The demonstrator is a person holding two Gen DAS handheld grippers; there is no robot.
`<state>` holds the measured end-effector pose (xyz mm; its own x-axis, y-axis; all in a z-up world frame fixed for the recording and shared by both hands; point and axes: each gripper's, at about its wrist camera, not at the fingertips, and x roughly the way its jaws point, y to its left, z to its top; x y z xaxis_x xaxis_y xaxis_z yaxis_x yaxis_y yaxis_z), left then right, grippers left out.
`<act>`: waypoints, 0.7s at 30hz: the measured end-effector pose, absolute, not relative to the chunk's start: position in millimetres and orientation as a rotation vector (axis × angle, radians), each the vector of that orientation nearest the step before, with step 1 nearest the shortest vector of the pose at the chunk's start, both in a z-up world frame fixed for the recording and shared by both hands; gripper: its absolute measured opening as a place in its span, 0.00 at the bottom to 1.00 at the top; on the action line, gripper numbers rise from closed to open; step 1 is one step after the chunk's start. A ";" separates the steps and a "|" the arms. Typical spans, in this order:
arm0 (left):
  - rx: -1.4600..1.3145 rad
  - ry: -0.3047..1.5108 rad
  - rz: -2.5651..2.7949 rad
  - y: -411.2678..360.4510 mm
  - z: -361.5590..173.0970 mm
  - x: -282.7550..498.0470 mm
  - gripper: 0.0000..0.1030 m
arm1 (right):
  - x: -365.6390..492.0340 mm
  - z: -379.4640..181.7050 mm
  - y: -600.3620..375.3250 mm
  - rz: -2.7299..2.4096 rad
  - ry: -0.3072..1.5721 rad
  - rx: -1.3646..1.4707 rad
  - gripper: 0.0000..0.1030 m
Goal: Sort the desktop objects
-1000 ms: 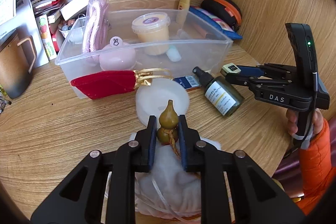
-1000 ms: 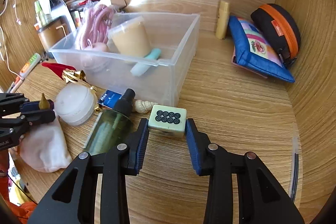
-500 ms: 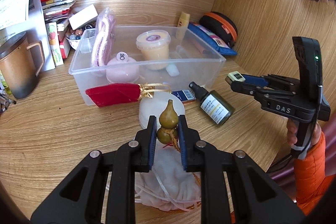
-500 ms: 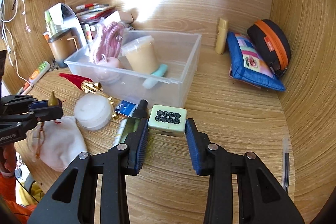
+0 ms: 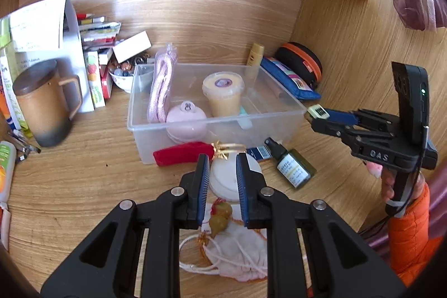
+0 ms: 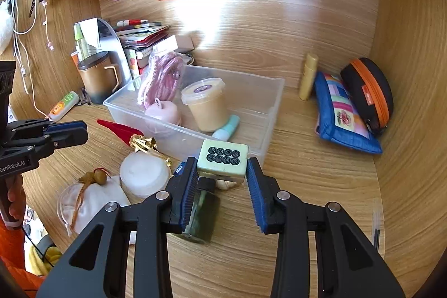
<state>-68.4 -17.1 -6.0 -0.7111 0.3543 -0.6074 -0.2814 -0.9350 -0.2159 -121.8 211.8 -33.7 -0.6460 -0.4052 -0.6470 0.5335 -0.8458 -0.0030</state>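
- On a crowded wooden desk (image 5: 83, 186), a person is working two hand-held grippers; the right gripper (image 6: 222, 172) is clamping a pale green tile (image 6: 222, 158) printed with eight black rings, pinched only at the very tips of its blue pads.
- The left gripper (image 5: 222, 161) is sitting clenched on nothing: its pads are as near together as they go, with a narrow slot between them and only the white jar (image 5: 220, 180) showing through.
- The small olive gourd charm (image 5: 219, 217) is lying on the white drawstring pouch (image 5: 237, 253) on the desk, below and behind the left pads, not in the clear bin (image 5: 265, 116).
- What could go wrong: the left gripper is likely heading for the bin empty-handed, so the charm would be going unsorted (a re-grasp looks needed, and the charm's cord is lying over the pouch's drawstring, so a lift may be dragging the pouch along).
- The tile's shallow, tip-only hold is also looking risky: a tilt or jolt could be sending it down onto the green spray bottle (image 5: 293, 171) below rather than into the bin.
- Against the earlier frames: the charm was standing upright between the left pads both a second and half a second ago; now it is out of them, while the slot between the pads is looking no wider. The tile is sitting in the right pads just as before, and both views are showing more of the back wall.
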 end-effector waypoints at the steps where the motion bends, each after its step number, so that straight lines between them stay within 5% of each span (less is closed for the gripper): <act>1: -0.974 -0.155 2.616 -18.7 -8.4 -68.0 0.18 | -122.1 -34.2 210.3 -2.441 0.265 0.896 0.31; 6: -1.065 -0.176 2.584 -28.5 -23.9 -70.1 0.20 | -122.7 -38.7 205.6 -2.424 0.256 0.912 0.32; 13: -1.168 -0.216 2.448 -29.5 -44.8 -75.7 0.41 | -124.0 -43.2 204.6 -2.415 0.250 0.927 0.32; 21: -1.190 -0.145 2.446 -11.8 -53.2 -75.3 0.41 | -126.6 -46.1 207.5 -2.401 0.239 0.940 0.32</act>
<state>-75.3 -11.8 -53.2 -0.5487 0.4088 -0.7292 -0.3200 -0.9085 -0.2686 -126.6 207.6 -46.1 -0.6074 -0.4243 -0.6716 0.5482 -0.8357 0.0322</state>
